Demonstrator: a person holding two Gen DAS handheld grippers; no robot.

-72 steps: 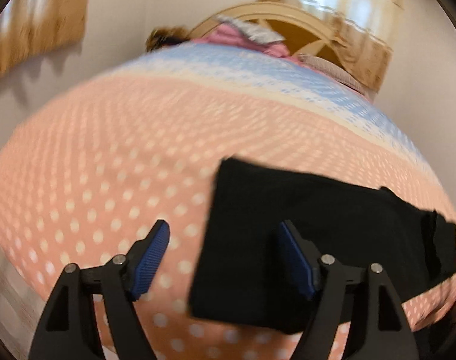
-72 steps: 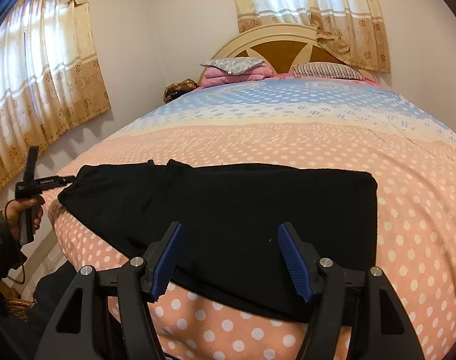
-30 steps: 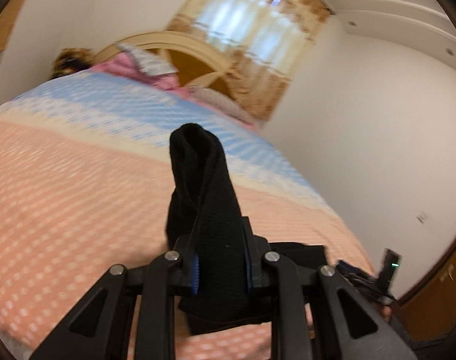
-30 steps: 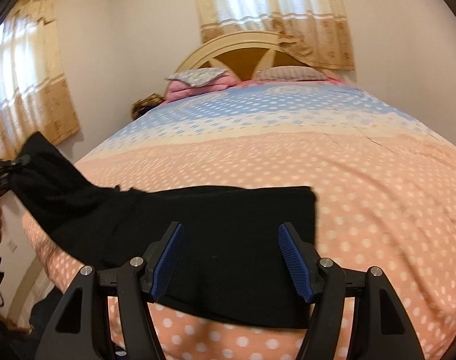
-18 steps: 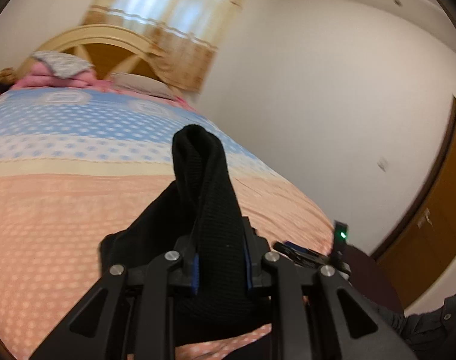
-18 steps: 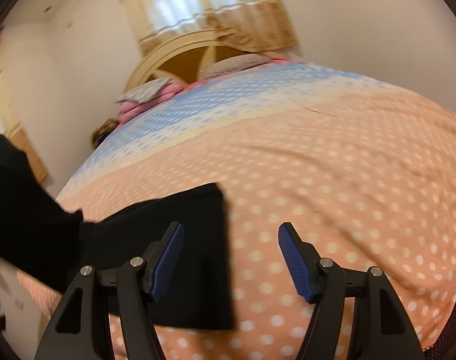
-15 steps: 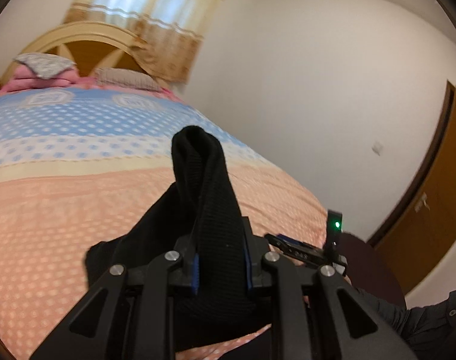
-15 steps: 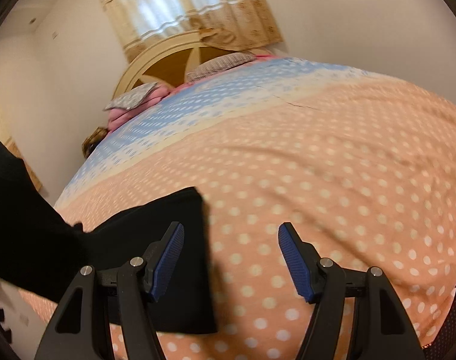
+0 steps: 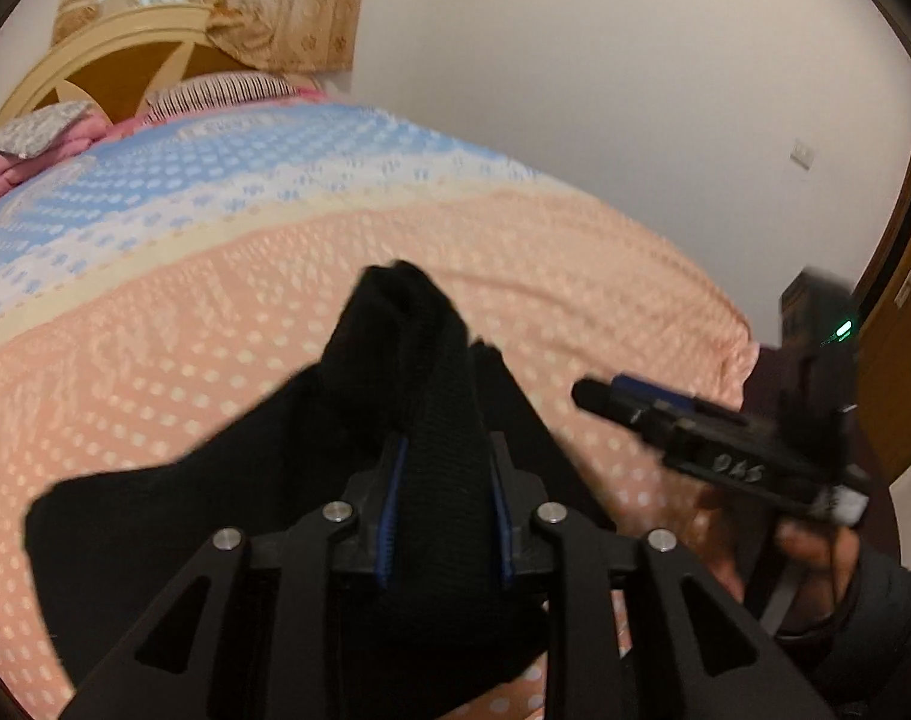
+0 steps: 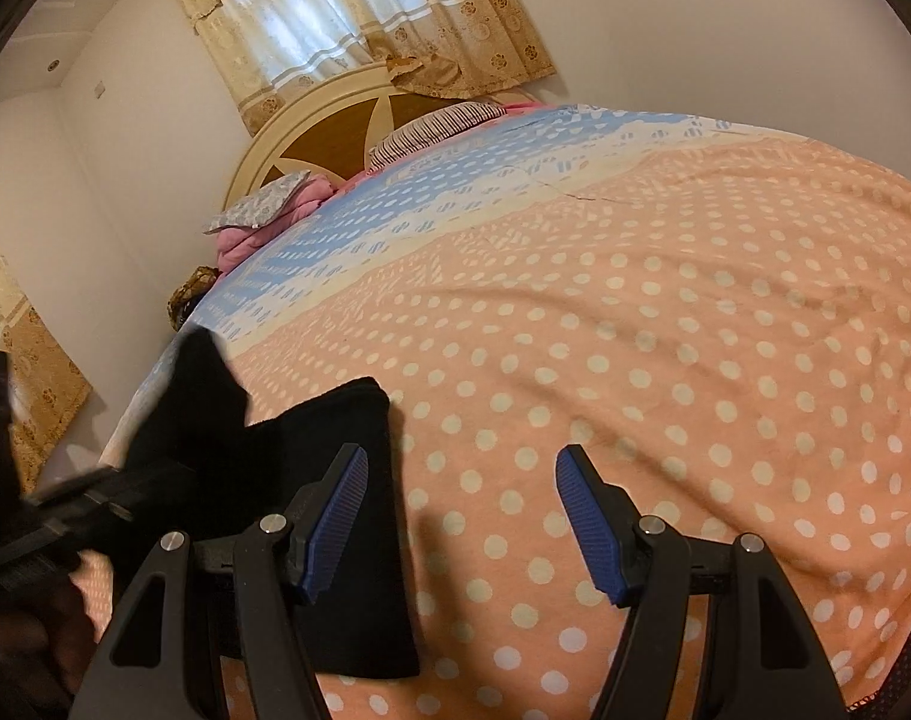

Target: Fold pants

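Ahead of our right tongs the dotted bed lies bare, open room up to the pillows by the headboard. On their left the black pants cover the near edge, raised fabric beside them.

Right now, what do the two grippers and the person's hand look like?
Both the left gripper and the right gripper have black angular linkage arms with silver pivot screws and ribbed blue pads. Seen from the left wrist, the right unit has white digits and a green light; the hand wears a dark sleeve.
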